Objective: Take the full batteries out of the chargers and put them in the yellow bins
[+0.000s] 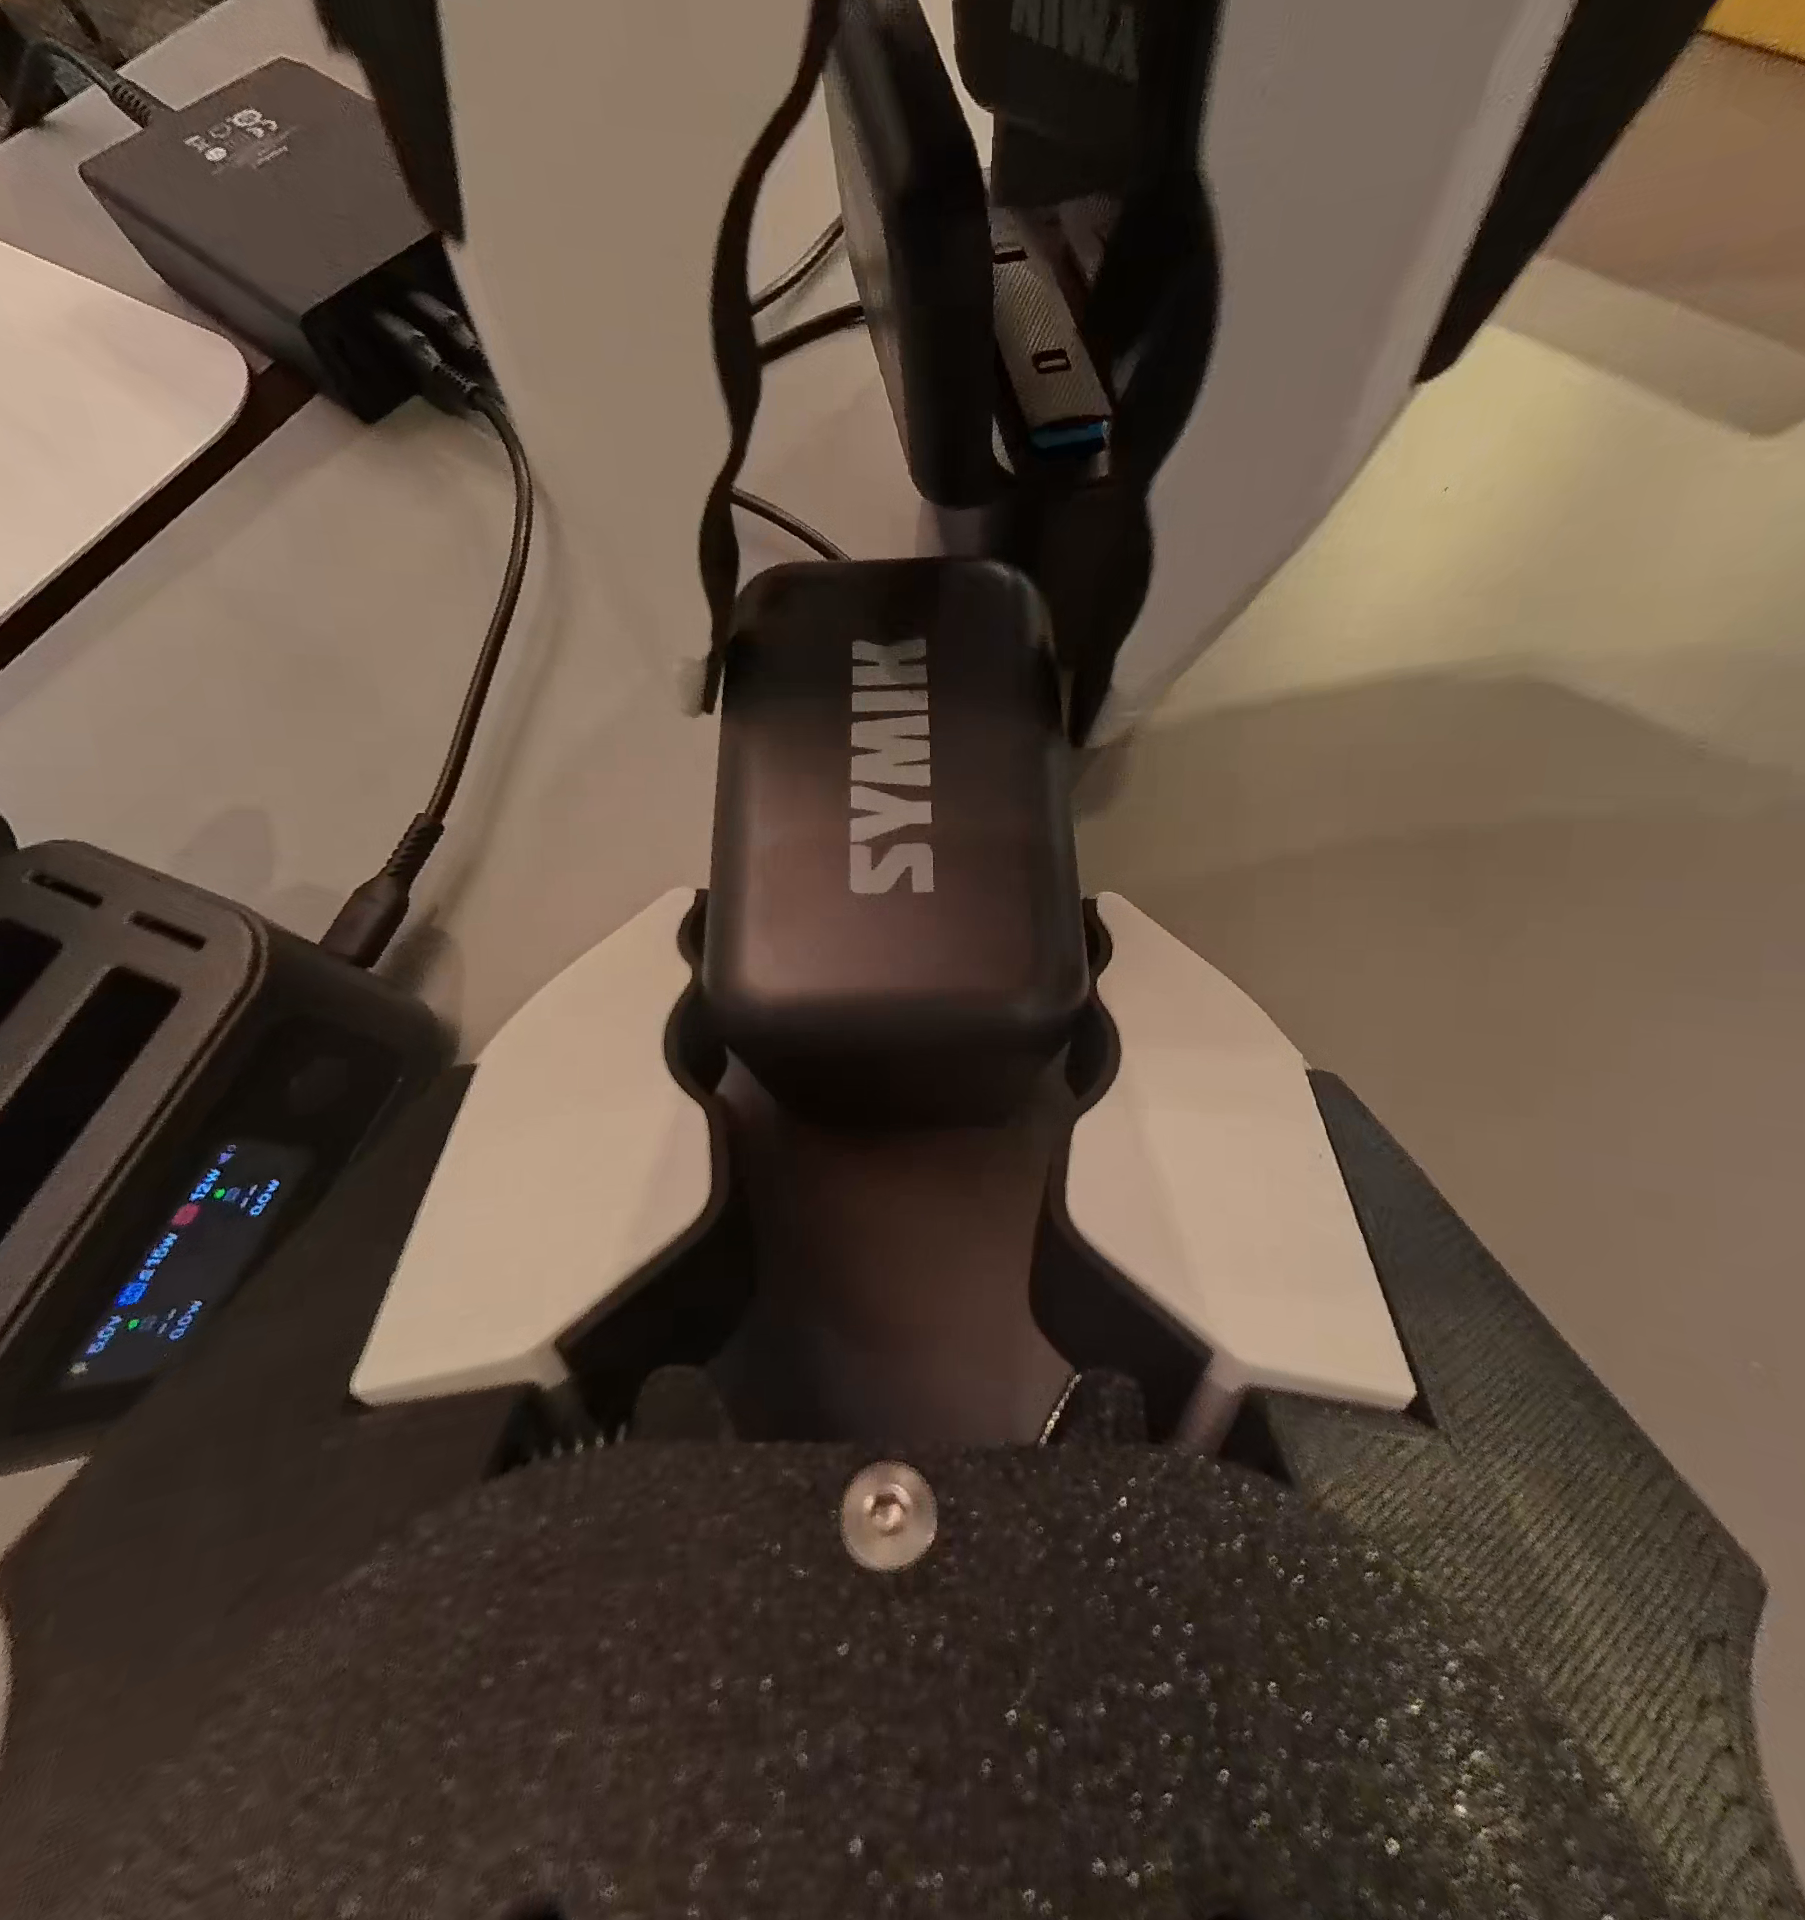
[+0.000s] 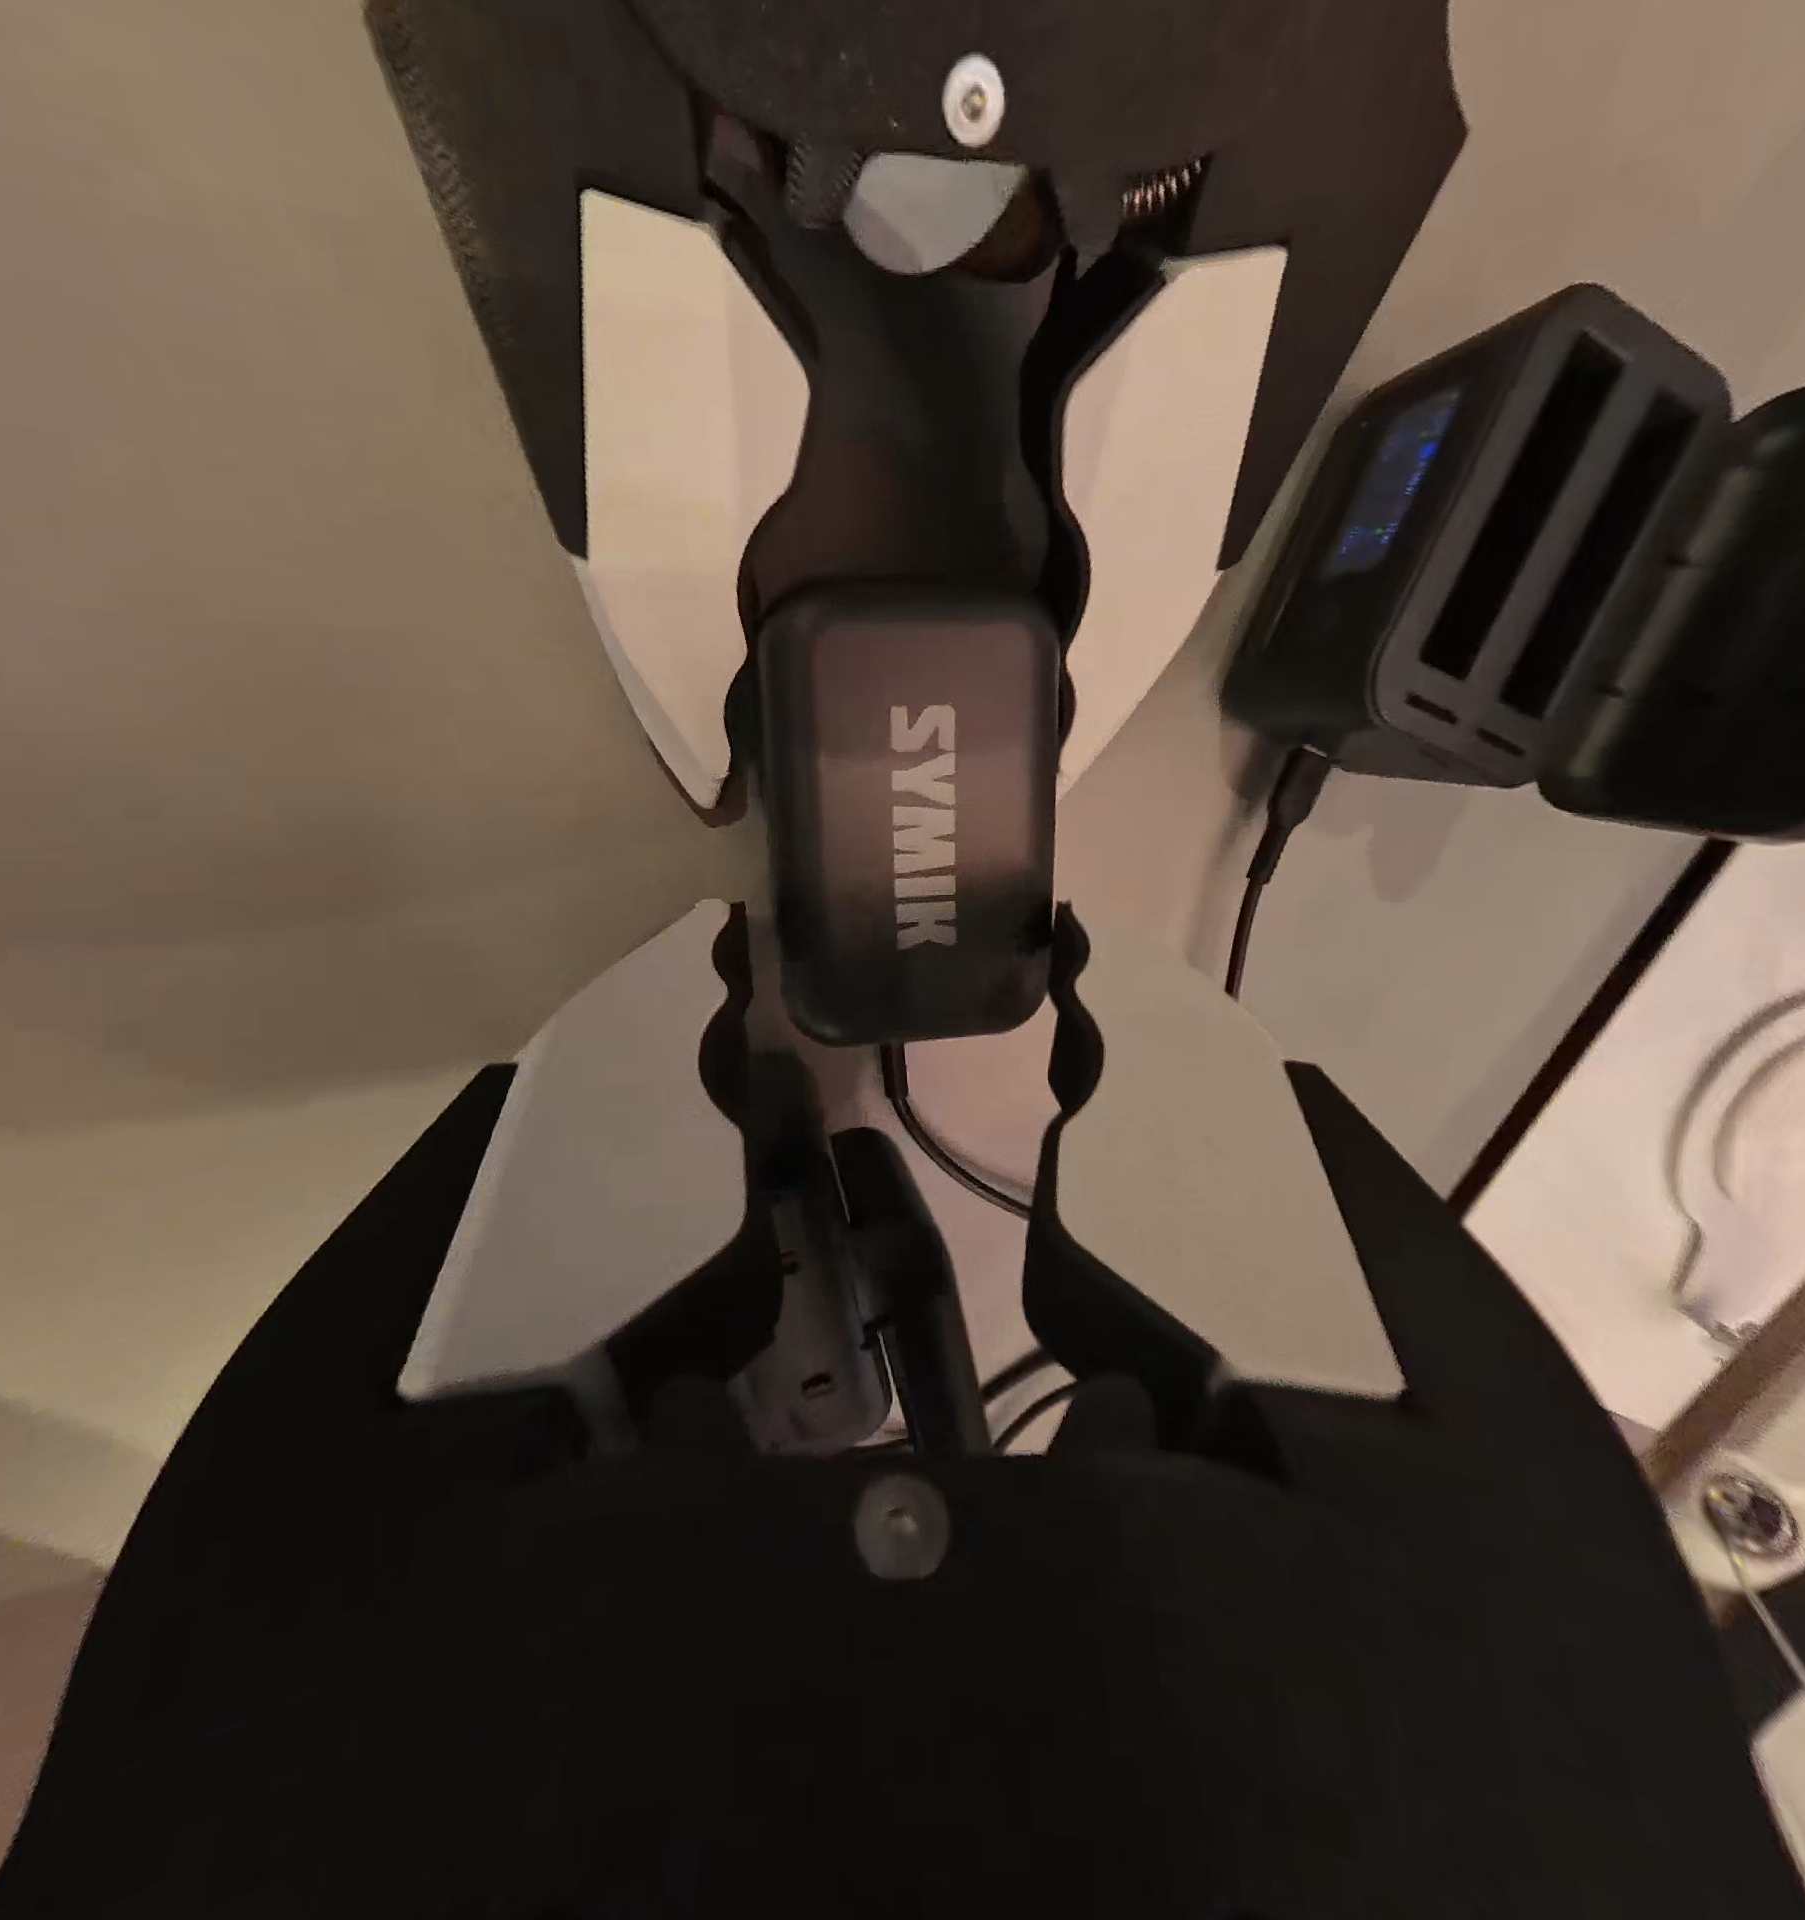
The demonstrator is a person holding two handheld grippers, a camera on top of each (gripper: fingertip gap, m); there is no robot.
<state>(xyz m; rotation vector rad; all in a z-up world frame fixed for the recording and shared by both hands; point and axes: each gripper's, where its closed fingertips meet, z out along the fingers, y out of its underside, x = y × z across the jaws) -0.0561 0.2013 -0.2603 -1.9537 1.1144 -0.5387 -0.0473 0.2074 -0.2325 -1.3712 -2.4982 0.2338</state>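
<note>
Black pale-lettered battery between fingers

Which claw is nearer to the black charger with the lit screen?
Left. The left claw, holding a battery, has the charger just beside it on its left. The right claw is at the battery's other end, farther away.

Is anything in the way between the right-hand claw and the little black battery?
Nothing visible. The black rounded rectangular battery, clamped by the left gripper, has its near end between the right gripper's fingertips; the black slotted charger stands off to the side.
</note>
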